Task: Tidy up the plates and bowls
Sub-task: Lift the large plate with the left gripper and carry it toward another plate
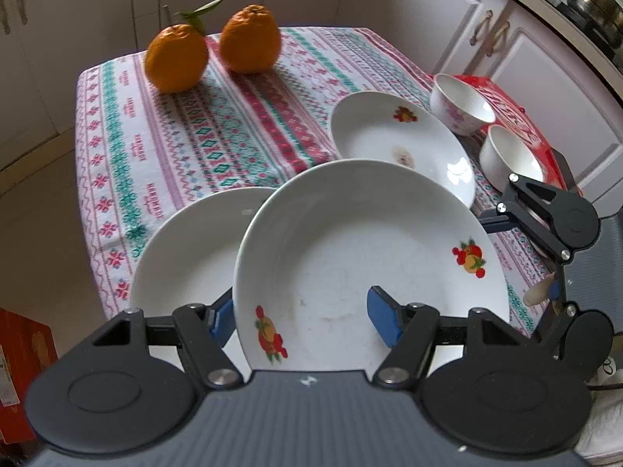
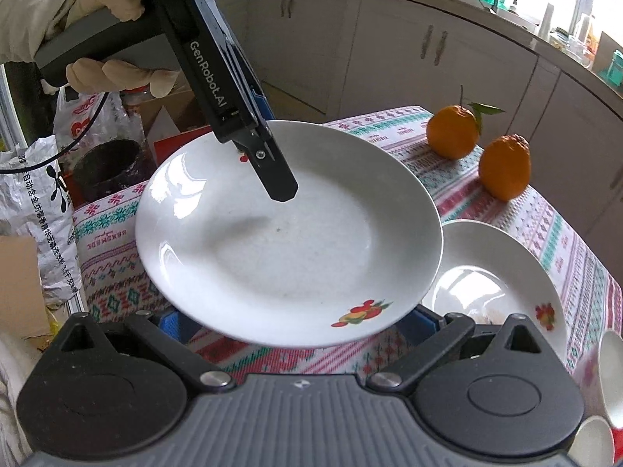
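Your left gripper (image 1: 301, 319) is clamped on the rim of the fruit-print plate (image 1: 350, 257). One blue pad (image 1: 383, 321) lies on the inside face and the other sits behind the rim. The plate hangs tilted in the air over the near edge of the table (image 1: 175, 148), its face turned up and away from you.

The coming move probably turns on what lies below it. A plain white plate (image 1: 187, 249) rests on the cloth just down and to the left, partly covered by the held plate. A second printed plate (image 1: 401, 144) lies farther off to the right. If you mean to stack, the plain plate is the nearer target, and the left hand already carries the load. You would need to level the held plate before lowering it.

Your right gripper (image 2: 298, 321) has its jaws wide apart. In the right wrist view its pads are tucked under the near rim of the held plate. I cannot tell whether they touch it, but they pinch nothing. Your gloved left hand (image 2: 97, 11) shows there, with one dark finger of its gripper reaching over the plate's far rim.

Two bowls (image 1: 461, 103) stand at the right, next to the second printed plate and well apart from the plain one. Two oranges (image 1: 249, 39) sit at the far end of the table, out of the way. The main risk looks like the tilted rim clipping the plain plate's edge.
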`<state>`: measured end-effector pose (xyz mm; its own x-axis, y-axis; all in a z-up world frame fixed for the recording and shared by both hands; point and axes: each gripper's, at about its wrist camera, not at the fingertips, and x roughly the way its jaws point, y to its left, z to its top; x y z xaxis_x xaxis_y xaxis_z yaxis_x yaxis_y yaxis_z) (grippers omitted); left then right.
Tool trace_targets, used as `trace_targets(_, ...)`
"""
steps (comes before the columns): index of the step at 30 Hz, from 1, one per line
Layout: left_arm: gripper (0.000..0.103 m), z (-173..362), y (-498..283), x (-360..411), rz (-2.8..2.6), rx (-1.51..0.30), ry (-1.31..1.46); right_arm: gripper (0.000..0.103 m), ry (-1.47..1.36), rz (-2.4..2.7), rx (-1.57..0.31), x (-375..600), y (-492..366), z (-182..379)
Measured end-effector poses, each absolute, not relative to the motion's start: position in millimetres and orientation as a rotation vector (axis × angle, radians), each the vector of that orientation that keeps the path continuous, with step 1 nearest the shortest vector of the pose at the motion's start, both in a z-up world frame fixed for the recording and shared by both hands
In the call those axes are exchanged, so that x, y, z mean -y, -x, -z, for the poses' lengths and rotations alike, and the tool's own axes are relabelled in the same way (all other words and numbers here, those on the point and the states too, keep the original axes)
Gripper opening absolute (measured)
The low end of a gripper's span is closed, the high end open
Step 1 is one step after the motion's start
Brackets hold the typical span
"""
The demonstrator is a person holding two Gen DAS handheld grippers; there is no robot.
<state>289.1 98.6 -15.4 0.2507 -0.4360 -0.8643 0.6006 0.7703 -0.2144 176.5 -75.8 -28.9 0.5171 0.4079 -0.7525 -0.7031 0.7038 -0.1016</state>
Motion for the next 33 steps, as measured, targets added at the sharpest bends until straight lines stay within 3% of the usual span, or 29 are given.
trace_targets(33, 0.068, 42.1, -312.2, -116.9, 0.714, -1.133, -0.122, 0.103, 0.448, -0.685, -0.809, 54.4, -192.7, 33.2)
